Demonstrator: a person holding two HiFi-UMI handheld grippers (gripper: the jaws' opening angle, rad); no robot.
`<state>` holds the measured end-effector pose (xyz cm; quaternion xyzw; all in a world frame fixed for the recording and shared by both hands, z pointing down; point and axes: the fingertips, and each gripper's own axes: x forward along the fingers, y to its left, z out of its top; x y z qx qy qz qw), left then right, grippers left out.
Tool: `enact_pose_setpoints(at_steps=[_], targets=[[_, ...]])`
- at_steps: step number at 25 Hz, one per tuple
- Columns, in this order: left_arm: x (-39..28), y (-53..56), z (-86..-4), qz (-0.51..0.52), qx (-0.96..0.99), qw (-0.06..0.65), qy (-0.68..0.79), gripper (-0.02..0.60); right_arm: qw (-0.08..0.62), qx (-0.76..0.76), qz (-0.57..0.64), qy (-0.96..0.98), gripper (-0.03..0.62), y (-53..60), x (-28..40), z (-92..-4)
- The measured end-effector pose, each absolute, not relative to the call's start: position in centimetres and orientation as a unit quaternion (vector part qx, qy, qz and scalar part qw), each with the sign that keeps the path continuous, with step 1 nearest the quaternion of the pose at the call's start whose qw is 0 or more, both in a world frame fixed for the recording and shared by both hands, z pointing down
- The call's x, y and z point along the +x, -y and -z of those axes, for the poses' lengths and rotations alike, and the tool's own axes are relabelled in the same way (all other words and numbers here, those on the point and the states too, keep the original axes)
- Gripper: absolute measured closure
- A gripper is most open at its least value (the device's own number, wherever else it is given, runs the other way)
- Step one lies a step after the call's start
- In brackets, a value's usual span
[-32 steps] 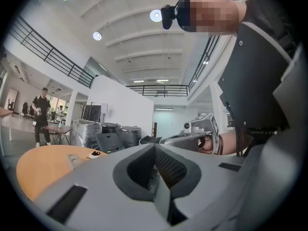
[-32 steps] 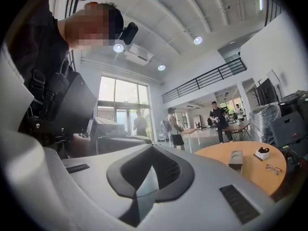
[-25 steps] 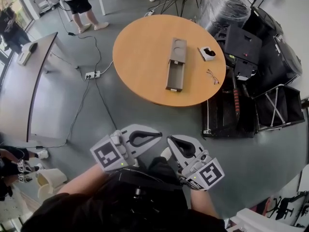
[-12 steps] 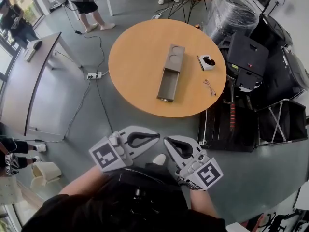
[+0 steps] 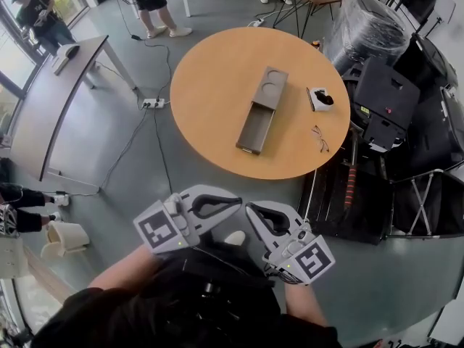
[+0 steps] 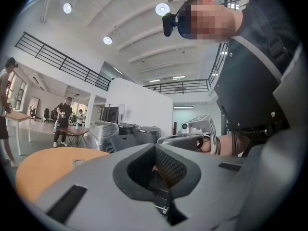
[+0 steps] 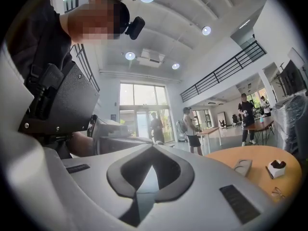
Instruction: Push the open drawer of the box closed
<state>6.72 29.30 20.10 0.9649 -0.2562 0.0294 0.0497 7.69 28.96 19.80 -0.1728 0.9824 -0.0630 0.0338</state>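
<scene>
A grey box (image 5: 270, 85) lies on the round orange table (image 5: 210, 85), and its drawer (image 5: 254, 129) is pulled out toward me. Both grippers hang close to my body, well short of the table's near edge. My left gripper (image 5: 236, 202) is shut with nothing in it, and so is my right gripper (image 5: 251, 210) beside it. In the left gripper view the left gripper (image 6: 155, 145) points over the table (image 6: 43, 170). In the right gripper view the right gripper (image 7: 153, 146) shows its jaws meeting, with the box (image 7: 242, 166) far off on the table (image 7: 255, 153).
A white holder with a black object (image 5: 320, 98) and a pair of glasses (image 5: 320, 138) lie right of the box. Black cases (image 5: 384, 107) crowd the table's right side. A power strip with cables (image 5: 153, 104) lies on the floor at left, near a grey desk (image 5: 51, 114). People stand beyond.
My head view has shifted, so the table sits a little further right in the picture. Both grippers have stayed shut by my body.
</scene>
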Motion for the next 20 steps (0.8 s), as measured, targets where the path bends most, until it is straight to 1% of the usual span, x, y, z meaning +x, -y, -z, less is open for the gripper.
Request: enact_pose_setpoints(at_steps=[10,20], targets=[[7.4,-26.3,-21.0,-0.035,0.961,0.057,0.268,0.549,0.031,-0.159,0.071,-0.984,0.591,-26.1,8.4,-20.6],[5.9,-20.6,-22.3,-0.036,0.968,0.060,0.241,0.549,0.016,-0.181,0.080,-0.980,0.591,-20.5,6.8,-21.7]])
